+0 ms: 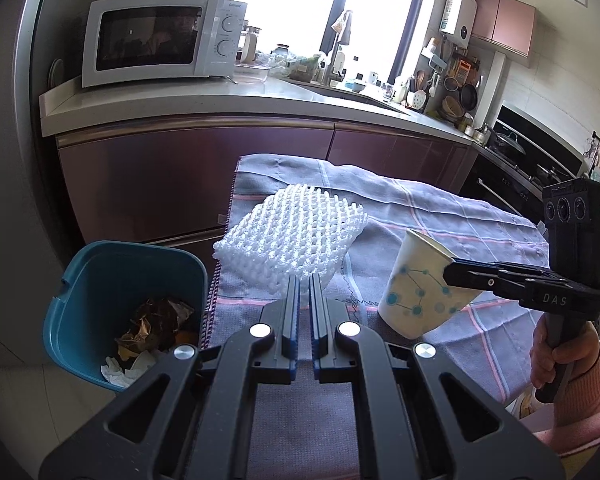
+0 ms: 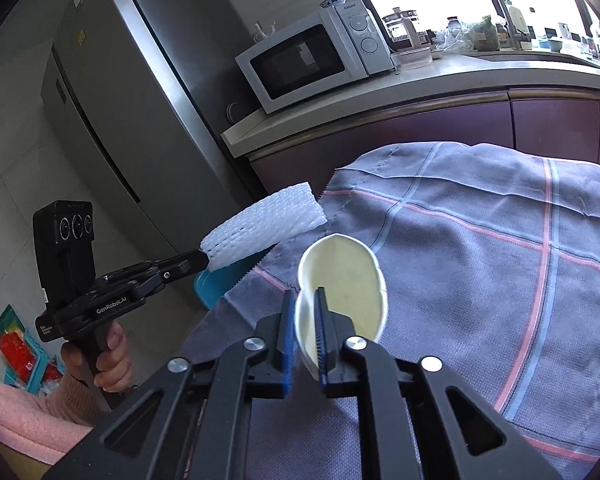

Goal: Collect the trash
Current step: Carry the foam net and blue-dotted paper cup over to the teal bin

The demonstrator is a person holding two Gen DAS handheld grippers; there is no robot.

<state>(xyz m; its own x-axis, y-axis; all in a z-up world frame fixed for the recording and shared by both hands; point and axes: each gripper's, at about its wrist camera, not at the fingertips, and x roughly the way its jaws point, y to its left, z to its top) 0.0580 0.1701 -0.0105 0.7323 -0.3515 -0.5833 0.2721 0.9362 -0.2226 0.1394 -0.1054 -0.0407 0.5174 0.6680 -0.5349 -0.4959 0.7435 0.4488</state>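
Note:
My left gripper (image 1: 304,280) is shut on the near edge of a white foam net sleeve (image 1: 296,236) and holds it above the table's left edge; it also shows in the right wrist view (image 2: 198,260) with the foam (image 2: 264,224). My right gripper (image 2: 304,296) is shut on the rim of a paper cup (image 2: 348,280), squeezing it oval; the cup, white with blue dots (image 1: 420,288), is tilted over the cloth, with the right gripper (image 1: 450,270) at its rim. A teal trash bin (image 1: 100,272) with wrappers and tissue stands on the floor left of the table.
A grey-blue checked cloth (image 2: 480,248) covers the table. Behind it runs a counter with dark red cabinets (image 1: 188,176), a white microwave (image 1: 160,38) and a sink area. A grey fridge (image 2: 132,92) stands at the left. A stove (image 1: 540,168) is at the right.

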